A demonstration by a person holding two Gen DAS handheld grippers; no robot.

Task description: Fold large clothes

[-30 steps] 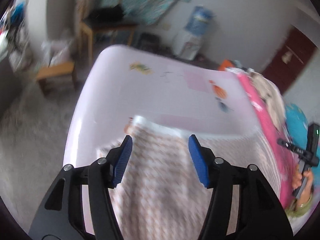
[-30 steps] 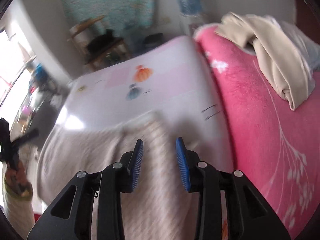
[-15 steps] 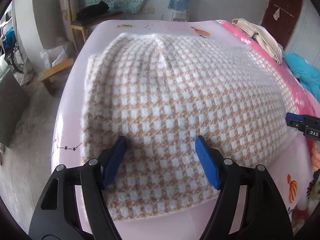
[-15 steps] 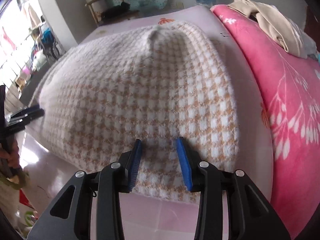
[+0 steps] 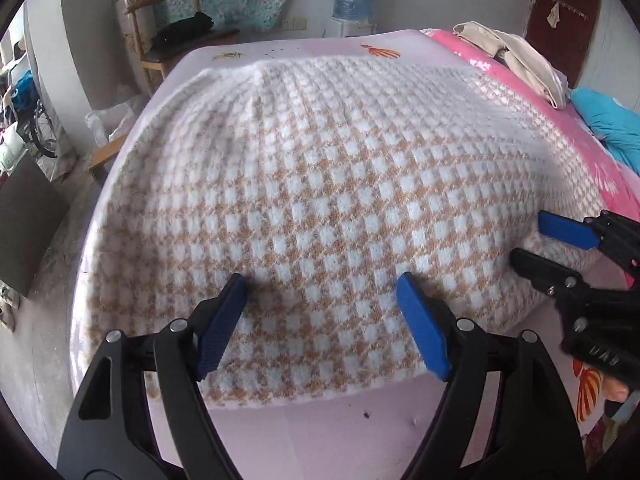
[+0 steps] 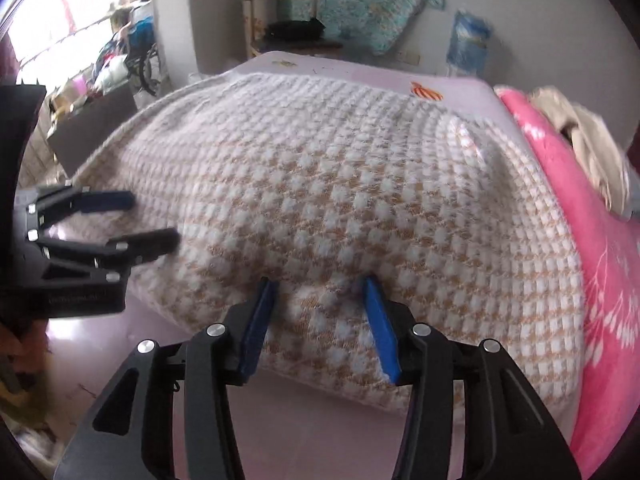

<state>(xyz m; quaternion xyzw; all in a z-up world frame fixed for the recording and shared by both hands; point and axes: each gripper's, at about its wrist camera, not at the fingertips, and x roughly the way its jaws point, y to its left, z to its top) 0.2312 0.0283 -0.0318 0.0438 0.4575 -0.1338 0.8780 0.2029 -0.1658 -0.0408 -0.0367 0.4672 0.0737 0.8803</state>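
Jaws of both the left gripper (image 5: 320,322) and right gripper (image 6: 320,320) have just been opening and now stand parted, gripping nothing, over the near hem of the checked garment (image 5: 340,184). Beyond the fingertips it now lies spread flat on the bed (image 5: 320,432), where a second ago it was bunched; judged released and ready for its first fold.

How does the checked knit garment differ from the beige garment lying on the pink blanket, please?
The checked knit garment is tan-and-white patterned; the beige garment is plain. The checked one lies spread wide on the pale sheet; the beige one sits bunched on the pink blanket. Both rest on the bed.
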